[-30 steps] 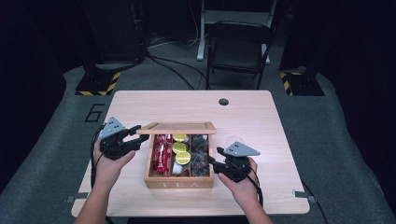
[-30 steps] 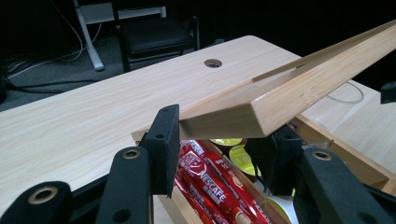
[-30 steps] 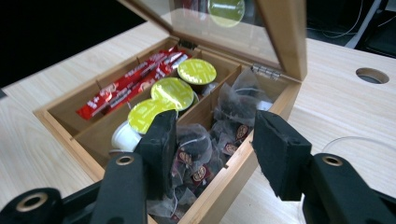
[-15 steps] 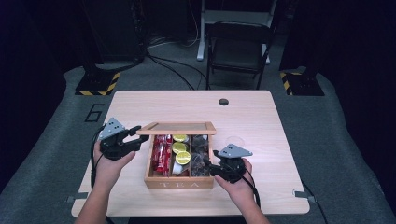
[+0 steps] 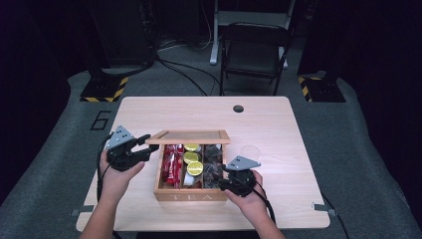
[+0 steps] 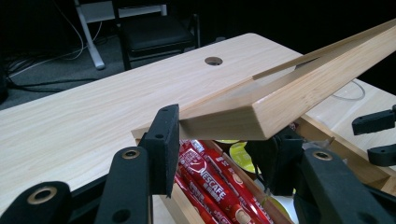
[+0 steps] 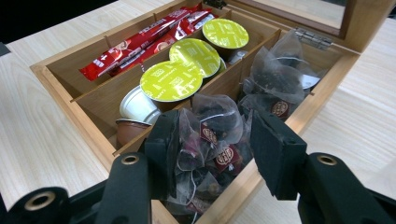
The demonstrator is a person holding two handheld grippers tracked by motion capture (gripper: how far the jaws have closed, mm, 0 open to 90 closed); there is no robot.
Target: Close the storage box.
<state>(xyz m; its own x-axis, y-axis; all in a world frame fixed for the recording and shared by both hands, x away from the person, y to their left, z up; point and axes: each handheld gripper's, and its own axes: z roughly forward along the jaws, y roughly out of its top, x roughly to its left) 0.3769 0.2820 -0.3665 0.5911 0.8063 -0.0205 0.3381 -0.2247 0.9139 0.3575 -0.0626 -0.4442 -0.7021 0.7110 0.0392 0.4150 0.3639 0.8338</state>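
1. Near the front edge of the pale wooden table (image 5: 278, 129), a light wooden tea box (image 5: 189, 195) stands open, its glass-paned wooden lid (image 5: 191, 137) raised at the far side.
2. Left gripper (image 5: 144, 148) is clamped on the lid's left corner, holding it up; in the left gripper view the jaws pinch the lid's wooden edge (image 6: 261, 112).
3. Right gripper (image 5: 222, 178) hangs over the box's right-hand compartment, its jaws having just been closing, with the dark pyramid tea bags (image 7: 215, 135) between them; the pads appear to straddle the bags rather than press them.
4. Tea bags lie directly below and just ahead of the right gripper, heaped along the compartment's near-to-far length; the right hand is plainly the nearer one.
5. Yellow-green foil-topped capsules (image 7: 187, 70) fill the middle compartment and red coffee stick sachets (image 7: 140, 44) the left, both beside the target and easily snagged.
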